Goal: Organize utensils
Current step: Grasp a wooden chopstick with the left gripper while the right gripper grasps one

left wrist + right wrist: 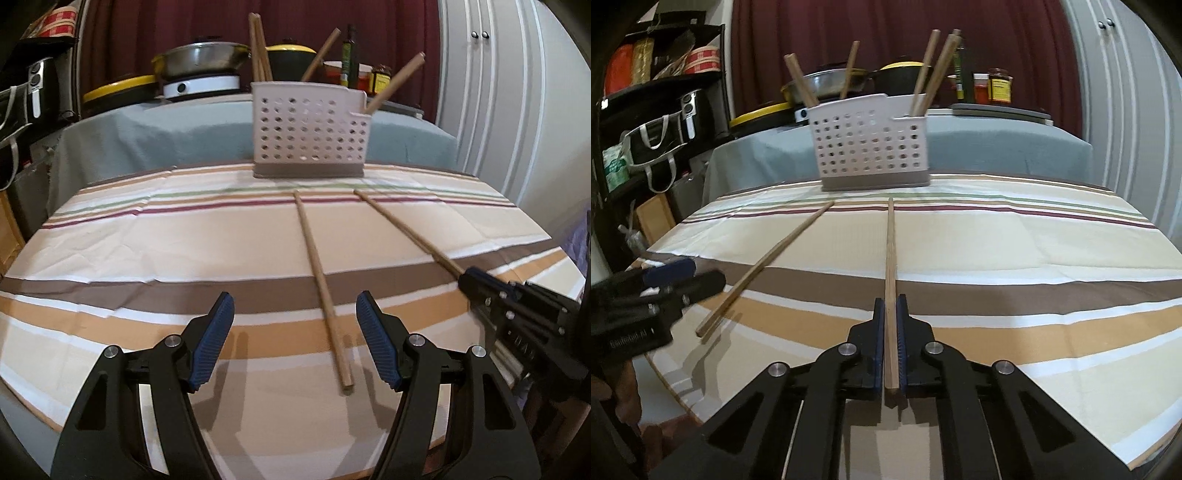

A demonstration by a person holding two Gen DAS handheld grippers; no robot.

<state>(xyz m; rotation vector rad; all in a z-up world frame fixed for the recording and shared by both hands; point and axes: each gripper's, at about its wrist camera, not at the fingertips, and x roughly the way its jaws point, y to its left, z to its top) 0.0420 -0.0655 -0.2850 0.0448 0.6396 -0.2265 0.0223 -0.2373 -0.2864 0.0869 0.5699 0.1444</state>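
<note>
The right gripper (891,321) pinches one chopstick (890,258) by its near end. It should lift it straight and drop it tip-first into the white holder (871,147) at the table's far side. The left gripper (295,339) is spread wide around the other chopstick (321,280) on the striped cloth (147,258).

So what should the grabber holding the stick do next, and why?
Probably lift it a little. The right gripper is shut on one chopstick, whose far end seems to rest on the striped cloth short of the white holder. Raising it would free that tip to go in with the others. The left gripper is open beside the other chopstick.
</note>
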